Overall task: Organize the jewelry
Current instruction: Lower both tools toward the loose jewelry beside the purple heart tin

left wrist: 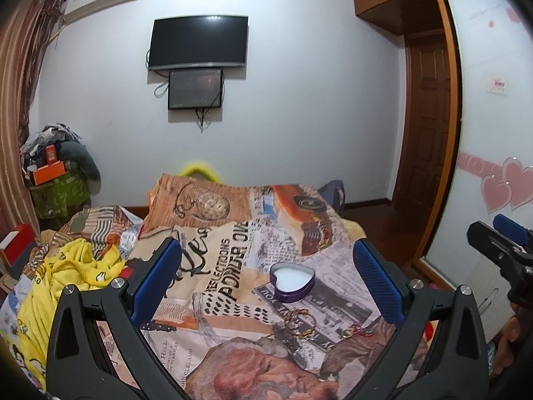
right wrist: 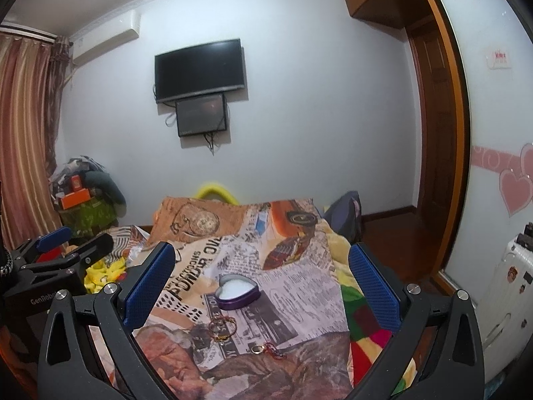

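Jewelry: a small heap of bangles [left wrist: 298,325] and, just beside it, a ring on red cord [left wrist: 353,330], both loose on the bed [left wrist: 233,233], near the viewer.
Tin: heart-shaped, purple wall, white lining, lid off [left wrist: 292,281]; it stands just beyond the bangles [right wrist: 222,328], apart from them. Nothing seems to lie in it yet.
Left tool: blue pads spread wide [left wrist: 265,281], nothing held, hovering above the bed.
Right tool: likewise wide and bare [right wrist: 261,286], poised over tin [right wrist: 237,291] and cord ring [right wrist: 266,348].
Step in hand: likely the first pickup. Judged best done by lowering one tool straight over a single bangle, closing across its rim rather than into the heap, so that the others are not dragged. The bedspread is soft; pressing down may pinch cloth along with metal.
Risk: the thin cord could slip from the pads; the light tin may tip if nudged.
Writing: bedspread print reads "POWDER" in part, upside down; "CLELAND" near the edge. Left tool body is marked "GenRobo…", cut off [right wrist: 45,301].
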